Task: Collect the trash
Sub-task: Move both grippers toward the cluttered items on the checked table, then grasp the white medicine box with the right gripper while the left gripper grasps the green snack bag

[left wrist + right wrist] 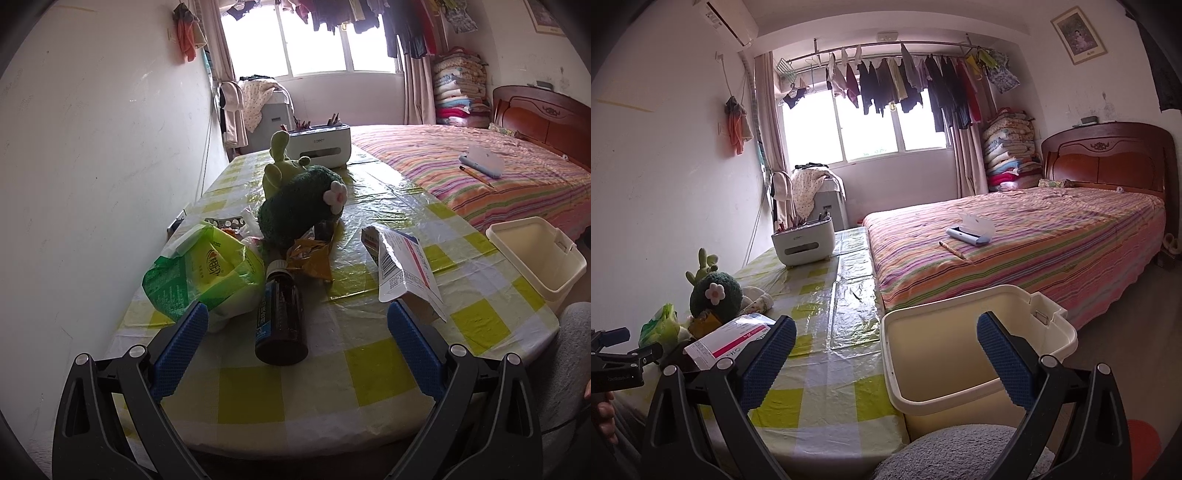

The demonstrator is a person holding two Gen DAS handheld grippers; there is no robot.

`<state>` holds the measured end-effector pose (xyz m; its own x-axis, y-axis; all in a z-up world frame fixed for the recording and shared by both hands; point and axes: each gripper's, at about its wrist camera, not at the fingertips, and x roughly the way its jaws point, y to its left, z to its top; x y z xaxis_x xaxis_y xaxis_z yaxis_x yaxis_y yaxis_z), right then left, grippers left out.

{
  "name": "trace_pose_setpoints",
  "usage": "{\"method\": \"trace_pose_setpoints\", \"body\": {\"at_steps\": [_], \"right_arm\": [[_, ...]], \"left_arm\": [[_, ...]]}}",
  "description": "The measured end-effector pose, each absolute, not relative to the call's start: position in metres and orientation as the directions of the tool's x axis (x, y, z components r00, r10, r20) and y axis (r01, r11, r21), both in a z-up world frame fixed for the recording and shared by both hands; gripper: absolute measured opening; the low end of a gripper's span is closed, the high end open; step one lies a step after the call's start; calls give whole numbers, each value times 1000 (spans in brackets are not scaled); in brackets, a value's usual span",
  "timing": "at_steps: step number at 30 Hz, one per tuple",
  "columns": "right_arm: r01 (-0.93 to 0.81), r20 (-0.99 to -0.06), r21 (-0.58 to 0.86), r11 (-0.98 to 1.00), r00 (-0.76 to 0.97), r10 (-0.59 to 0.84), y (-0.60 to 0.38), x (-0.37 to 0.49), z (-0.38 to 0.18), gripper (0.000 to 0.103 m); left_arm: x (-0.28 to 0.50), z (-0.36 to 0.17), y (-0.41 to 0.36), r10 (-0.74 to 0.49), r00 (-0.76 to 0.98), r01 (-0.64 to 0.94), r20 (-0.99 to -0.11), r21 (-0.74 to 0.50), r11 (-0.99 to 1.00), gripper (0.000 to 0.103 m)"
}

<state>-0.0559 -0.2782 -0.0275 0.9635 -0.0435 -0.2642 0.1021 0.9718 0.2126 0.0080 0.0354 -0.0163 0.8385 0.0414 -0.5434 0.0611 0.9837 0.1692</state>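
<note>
task barely begun: cream bin point(979, 354) empty; brown bottle point(282, 317), green bag point(199, 273), torn box point(404, 269) left of it on tabletop point(369, 373). both tongs point(297, 325) point(886, 349) apart, empty.

On the table point(369, 354), a bottle point(281, 321) lies in front of the plush toy point(299, 210). A bag point(207, 273) sits left of the bottle, a carton point(402, 266) right of it. The bin point(539, 258) stands beside the table's right edge, and a desk organizer point(321, 142) stands behind the toy.

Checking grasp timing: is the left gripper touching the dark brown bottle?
Apart. In the left wrist view, the left gripper is open, tablecloth visible between each pad and the dark brown bottle.
</note>
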Motion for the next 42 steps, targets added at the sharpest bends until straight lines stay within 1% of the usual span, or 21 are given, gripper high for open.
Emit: {"method": "trace_pose_setpoints", "body": {"at_steps": [3, 6, 12, 17, 21, 25, 27, 30, 35, 42], "right_arm": [[100, -268, 202, 974, 963, -43, -274, -56, -27, 96], [98, -297, 178, 979, 954, -42, -266, -50, -26, 96], [20, -346, 196, 980, 937, 50, -241, -41, -27, 96], [-36, -379, 235, 971, 917, 126, -217, -29, -13, 96], [-80, -401, 264, 961, 897, 185, -196, -16, 1, 96], [-93, -471, 326, 941, 847, 247, -175, 10, 8, 96], [-86, -516, 335, 938, 816, 260, -163, 25, 8, 96], [-79, -588, 312, 947, 766, 257, -143, 50, 2, 96], [-68, -702, 282, 957, 665, 254, -121, 87, -19, 96], [-60, -783, 186, 981, 595, 185, -105, 119, -46, 95]], "left_arm": [[9, -17, 43, 47, 832, 53, -553, 163, 985, 96], [10, -15, 52, 47, 825, 45, -563, 148, 988, 96], [13, -4, 84, 83, 814, -17, -575, 119, 993, 96], [23, 1, 102, 117, 791, -27, -601, 158, 987, 96], [33, 10, 112, 126, 780, -3, -613, 198, 980, 96], [50, 16, 130, 118, 764, -1, -634, 182, 983, 96], [56, 16, 137, 101, 753, 12, -650, 167, 986, 96], [65, 13, 148, 84, 726, 13, -683, 136, 991, 96], [76, 5, 169, 6, 675, 7, -738, 14, 1000, 96], [82, -1, 178, 4, 657, -9, -754, -2, 1000, 96]]}}
